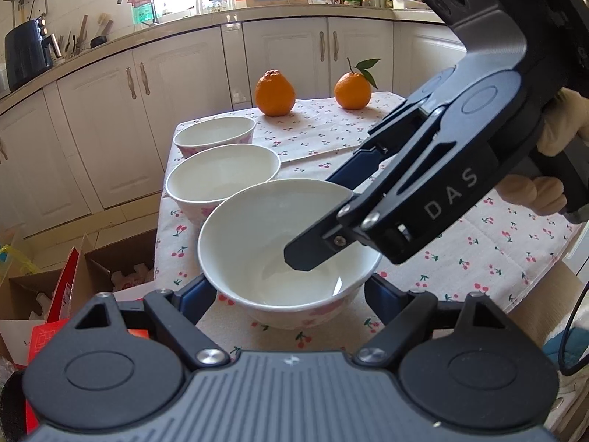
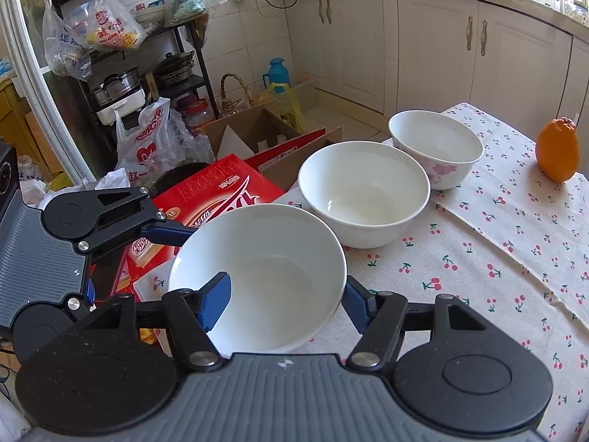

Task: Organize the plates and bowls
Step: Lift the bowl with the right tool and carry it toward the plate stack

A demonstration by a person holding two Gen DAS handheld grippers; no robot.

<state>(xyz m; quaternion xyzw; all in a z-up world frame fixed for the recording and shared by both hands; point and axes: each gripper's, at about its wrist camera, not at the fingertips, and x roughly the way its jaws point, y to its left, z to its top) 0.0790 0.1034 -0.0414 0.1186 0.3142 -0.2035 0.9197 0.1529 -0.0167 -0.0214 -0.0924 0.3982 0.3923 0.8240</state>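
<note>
Left tongs (image 1: 289,291) reach in from the near side and bracket the nearest bowl (image 1: 257,228). One blue finger lies against its outer wall on each side, so they are closed on the bowl across its width. Right tongs (image 2: 285,305) come in from the right of the left pair and pinch the same bowl by its wall, with one finger down inside the white hollow and the other outside the rim. A gloved hand (image 1: 563,125) grips their handle. The bowl sits upright on the cherry-print tablecloth (image 1: 478,250), directly between the fingers of both pairs, and it looks empty. Just beyond the left tongs' tips, a middle bowl (image 1: 221,176) stands touching or nearly touching the held one. A far bowl (image 1: 215,132) with a pink flower pattern follows close behind it, so the three run in a line away from the tongs. Farther still, past the last bowl and to the right of the row, two oranges (image 1: 275,92) rest well apart from each other near the table's back edge, and the right-hand one carries a leafy stem. Off the table, to the left of the right tongs, a red box (image 2: 206,191) lies low among cardboard cartons and plastic bags. White cabinets (image 1: 110,103) run along the wall beyond everything.
</note>
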